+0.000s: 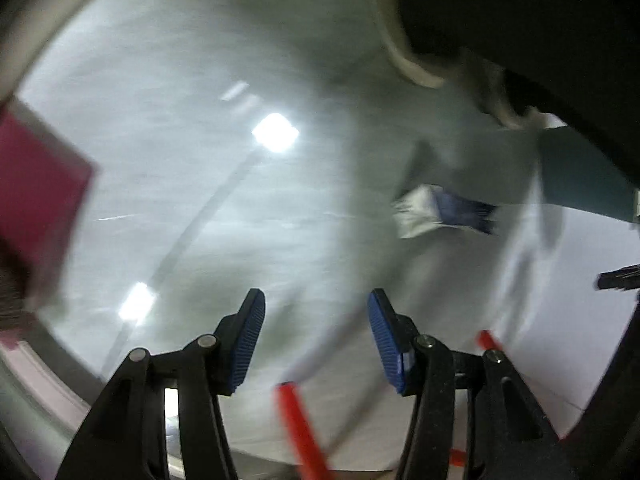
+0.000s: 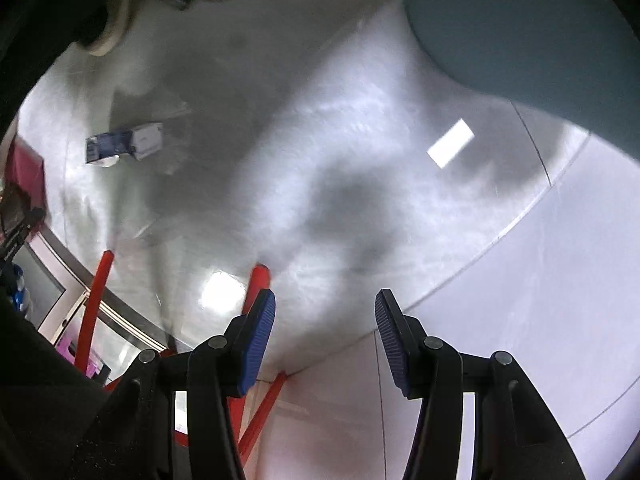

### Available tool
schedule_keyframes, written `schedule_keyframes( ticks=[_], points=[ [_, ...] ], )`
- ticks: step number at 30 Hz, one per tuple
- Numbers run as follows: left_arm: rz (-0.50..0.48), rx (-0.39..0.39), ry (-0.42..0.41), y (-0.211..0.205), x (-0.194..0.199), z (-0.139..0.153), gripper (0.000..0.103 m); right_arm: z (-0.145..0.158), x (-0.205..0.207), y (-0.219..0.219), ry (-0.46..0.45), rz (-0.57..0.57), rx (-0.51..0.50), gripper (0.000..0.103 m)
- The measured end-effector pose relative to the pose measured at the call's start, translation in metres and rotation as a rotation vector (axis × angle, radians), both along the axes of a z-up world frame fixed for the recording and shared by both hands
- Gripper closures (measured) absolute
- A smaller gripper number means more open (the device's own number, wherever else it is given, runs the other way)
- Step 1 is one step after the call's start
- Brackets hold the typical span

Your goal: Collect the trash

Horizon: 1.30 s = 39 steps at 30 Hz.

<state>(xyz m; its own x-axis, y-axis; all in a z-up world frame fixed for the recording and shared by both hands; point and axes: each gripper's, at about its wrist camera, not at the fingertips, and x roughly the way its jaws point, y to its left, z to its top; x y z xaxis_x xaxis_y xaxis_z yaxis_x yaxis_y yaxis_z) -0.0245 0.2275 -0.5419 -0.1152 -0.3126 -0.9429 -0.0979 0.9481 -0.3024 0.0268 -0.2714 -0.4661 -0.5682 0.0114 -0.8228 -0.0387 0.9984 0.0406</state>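
A crumpled white and blue wrapper [image 1: 440, 210] lies on the shiny grey floor [image 1: 200, 160], ahead and to the right of my left gripper [image 1: 316, 304]. The same wrapper shows in the right wrist view [image 2: 124, 146], far ahead and to the left of my right gripper [image 2: 325, 306]. Both grippers are open and empty, held above the floor. Both views are blurred by motion.
A magenta object [image 1: 36, 200] stands at the left edge. Red bars [image 1: 300, 428] cross below the left gripper and show at the lower left of the right view [image 2: 96, 308]. A teal surface [image 2: 520, 24] fills the upper right. The person's light shoes [image 1: 400, 32] stand ahead.
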Motion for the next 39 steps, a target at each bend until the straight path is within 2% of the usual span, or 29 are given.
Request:
schedule_keyframes(
  ticks=[2, 4, 5, 8, 9, 11, 12, 14, 16, 18, 19, 21, 25, 29, 32, 34, 36, 39],
  points=[
    [-0.016, -0.027, -0.008, -0.02, 0.011, -0.007, 0.052, -0.002, -0.006, 0.003, 0.015, -0.001, -0.009, 0.051],
    [-0.091, -0.005, -0.042, -0.041, 0.021, -0.007, 0.052, -0.002, -0.011, 0.007, 0.028, -0.001, -0.007, 0.051],
    [-0.162, 0.044, -0.076, -0.05, 0.02, -0.008, 0.052, -0.003, -0.013, 0.01, 0.032, 0.002, -0.008, 0.051],
    [-0.502, 0.271, -0.218, -0.09, 0.009, -0.012, 0.052, -0.004, -0.014, 0.015, 0.037, 0.013, -0.013, 0.051],
    [-0.572, 0.311, -0.242, -0.1, 0.007, -0.015, 0.052, -0.003, -0.015, 0.015, 0.037, 0.016, -0.017, 0.051],
    [-0.797, 0.435, -0.341, -0.124, -0.014, -0.018, 0.052, -0.004, -0.017, 0.013, 0.038, 0.014, -0.022, 0.05],
    [-0.876, 0.476, -0.388, -0.131, -0.021, -0.018, 0.052, -0.004, -0.019, 0.013, 0.041, 0.01, -0.023, 0.05],
    [-0.968, 0.508, -0.46, -0.145, -0.027, -0.014, 0.052, -0.007, -0.023, 0.015, 0.051, 0.006, -0.026, 0.049],
    [-0.996, 0.486, -0.488, -0.155, -0.024, -0.009, 0.051, -0.01, -0.026, 0.015, 0.062, 0.007, -0.026, 0.049],
    [-1.029, 0.463, -0.512, -0.17, -0.02, -0.006, 0.044, -0.013, -0.029, 0.016, 0.077, 0.013, -0.027, 0.049],
    [-1.043, 0.454, -0.517, -0.177, -0.018, -0.007, 0.043, -0.014, -0.031, 0.015, 0.082, 0.015, -0.026, 0.049],
    [-1.08, 0.437, -0.522, -0.191, -0.016, -0.014, 0.043, -0.015, -0.033, 0.015, 0.091, 0.013, -0.025, 0.049],
    [-1.156, 0.453, -0.536, -0.219, -0.01, -0.033, 0.043, -0.016, -0.033, 0.012, 0.102, 0.015, -0.027, 0.048],
    [-1.178, 0.444, -0.495, -0.237, 0.0, -0.053, 0.043, -0.018, -0.035, 0.01, 0.11, 0.006, -0.033, 0.048],
    [-1.213, 0.447, -0.443, -0.246, 0.004, -0.073, 0.043, -0.018, -0.036, 0.009, 0.115, 0.0, -0.03, 0.047],
    [-1.201, 0.439, -0.388, -0.246, 0.007, -0.082, 0.044, -0.018, -0.036, 0.01, 0.114, -0.005, -0.029, 0.047],
    [-1.154, 0.407, -0.38, -0.243, 0.011, -0.079, 0.059, -0.017, -0.036, 0.008, 0.11, -0.01, -0.028, 0.047],
    [-1.133, 0.407, -0.372, -0.238, 0.01, -0.075, 0.063, -0.016, -0.037, 0.007, 0.106, -0.016, -0.029, 0.047]
  ],
)
